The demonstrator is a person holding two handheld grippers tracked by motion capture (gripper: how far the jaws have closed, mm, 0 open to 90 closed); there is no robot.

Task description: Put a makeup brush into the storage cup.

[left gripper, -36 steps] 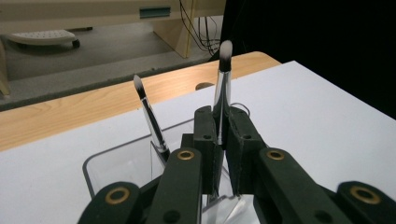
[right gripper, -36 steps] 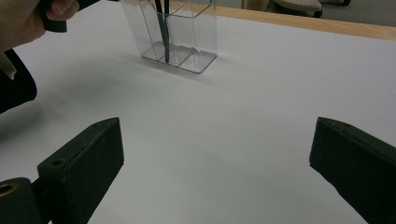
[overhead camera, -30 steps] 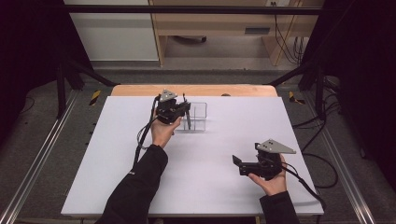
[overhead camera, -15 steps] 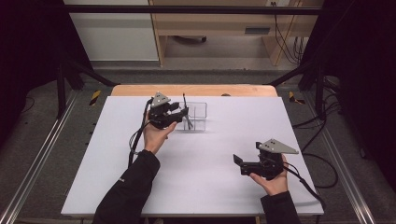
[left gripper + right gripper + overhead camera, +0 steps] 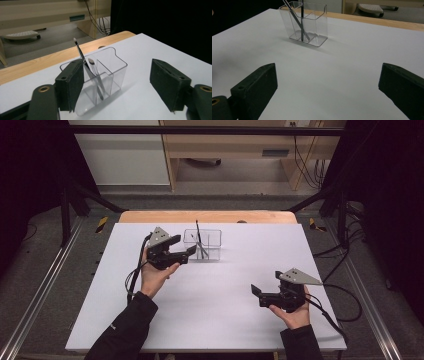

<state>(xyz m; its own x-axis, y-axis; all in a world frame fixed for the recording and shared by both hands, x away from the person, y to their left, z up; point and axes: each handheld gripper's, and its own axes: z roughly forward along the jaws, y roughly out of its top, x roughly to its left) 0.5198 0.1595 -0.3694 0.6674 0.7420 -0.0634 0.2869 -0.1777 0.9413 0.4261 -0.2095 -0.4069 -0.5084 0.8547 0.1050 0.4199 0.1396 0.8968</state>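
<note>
White table (image 5: 210, 320) bears a clear divided holder (image 5: 202, 244) with two brushes (image 5: 93, 75); left tongs (image 5: 184, 253), just opening, and right tongs (image 5: 256, 293) spread, empty.

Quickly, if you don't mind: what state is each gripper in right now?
Left gripper: open, jaws just been opening, nothing between them, beside the clear organiser holding two brushes.
Right gripper: open, empty, above the table.

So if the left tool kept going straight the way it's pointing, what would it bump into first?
Most likely the clear plastic organizer holding two thin brushes. The left tool points right at it with jaws open and nothing between them; how big the gap is remains hard to judge.
</note>
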